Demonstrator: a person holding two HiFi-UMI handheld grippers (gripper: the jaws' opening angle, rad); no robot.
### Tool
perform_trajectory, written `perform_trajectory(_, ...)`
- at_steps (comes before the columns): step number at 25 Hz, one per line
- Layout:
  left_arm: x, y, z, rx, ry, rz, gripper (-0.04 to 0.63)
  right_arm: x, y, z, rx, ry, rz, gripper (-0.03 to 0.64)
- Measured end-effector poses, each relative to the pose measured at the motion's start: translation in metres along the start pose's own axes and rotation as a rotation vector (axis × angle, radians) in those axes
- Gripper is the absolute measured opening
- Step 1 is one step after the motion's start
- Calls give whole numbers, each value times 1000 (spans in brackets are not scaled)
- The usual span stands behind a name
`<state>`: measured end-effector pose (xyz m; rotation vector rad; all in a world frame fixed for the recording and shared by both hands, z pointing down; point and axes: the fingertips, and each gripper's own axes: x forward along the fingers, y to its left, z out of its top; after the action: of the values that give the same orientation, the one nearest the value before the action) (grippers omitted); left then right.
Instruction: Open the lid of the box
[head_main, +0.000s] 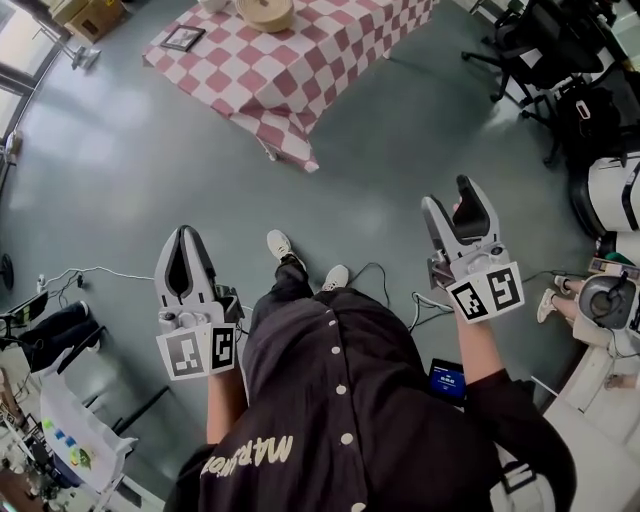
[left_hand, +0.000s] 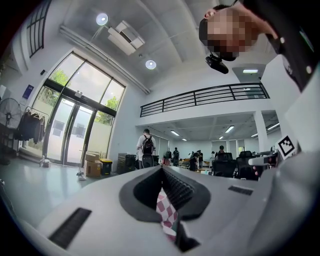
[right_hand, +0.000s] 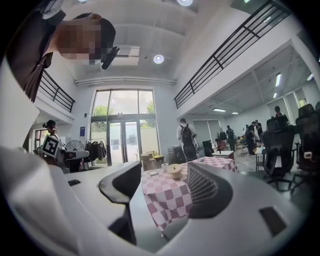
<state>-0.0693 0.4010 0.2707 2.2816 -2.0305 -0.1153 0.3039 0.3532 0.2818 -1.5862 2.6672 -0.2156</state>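
Tan round box (head_main: 265, 12) sits on the pink-and-white checked table (head_main: 330, 45), well apart from the person and cut by the head view's top edge; it looks closed, any print too small to read. Right gripper (head_main: 450, 195) jaws apart, empty. Left gripper (head_main: 186, 236) jaws together, empty. Shirt (head_main: 340, 400) lettering unreadable.

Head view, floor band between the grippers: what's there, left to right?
left gripper → first white shoe → second white shoe → right gripper
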Motion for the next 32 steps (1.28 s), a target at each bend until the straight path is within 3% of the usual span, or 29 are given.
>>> perform_trajectory(16,101,63,11,-3,-22,-80,11,132,5,23,-16,-33,2,272)
perform_trajectory(32,150,139,22,6,-46,-97,11,217,42,29,-19,-71,-13,268)
